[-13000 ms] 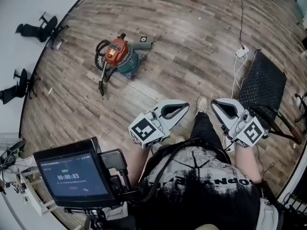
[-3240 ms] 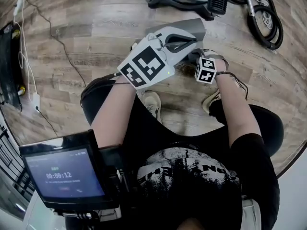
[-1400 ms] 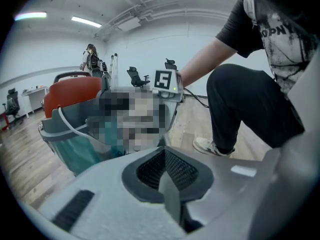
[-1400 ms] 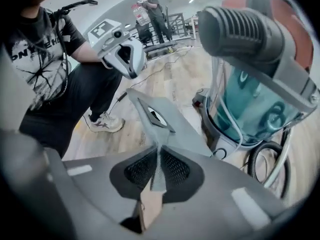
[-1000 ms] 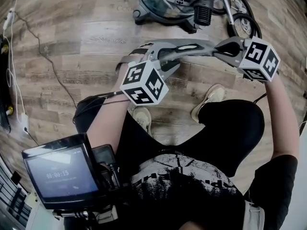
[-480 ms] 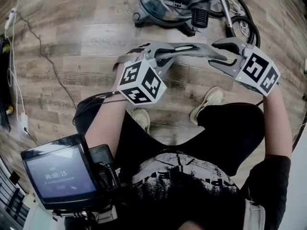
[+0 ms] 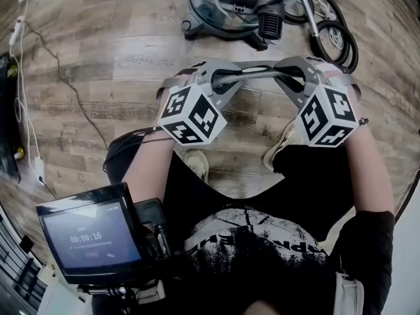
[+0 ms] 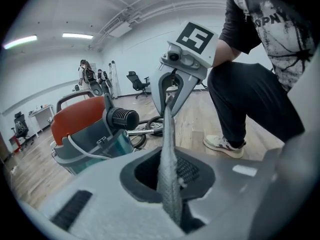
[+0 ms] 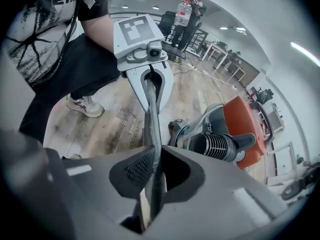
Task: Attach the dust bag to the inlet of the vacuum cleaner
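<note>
My left gripper (image 7: pixel 224 79) and right gripper (image 7: pixel 283 77) have just closed, fingers pinching the bag (image 7: pixel 253 70) between them, near the vacuum (image 7: pixel 226 8).

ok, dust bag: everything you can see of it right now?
The dust bag is grey, felt-like fabric, flat, seen edge-on as a thin band. It is stretched straight in the air between the left gripper and the right gripper, whose jaws have just been closing and now pinch its opposite ends. It hangs over the wood floor, just short of the vacuum cleaner, not touching it. Its opening cannot be made out.
</note>
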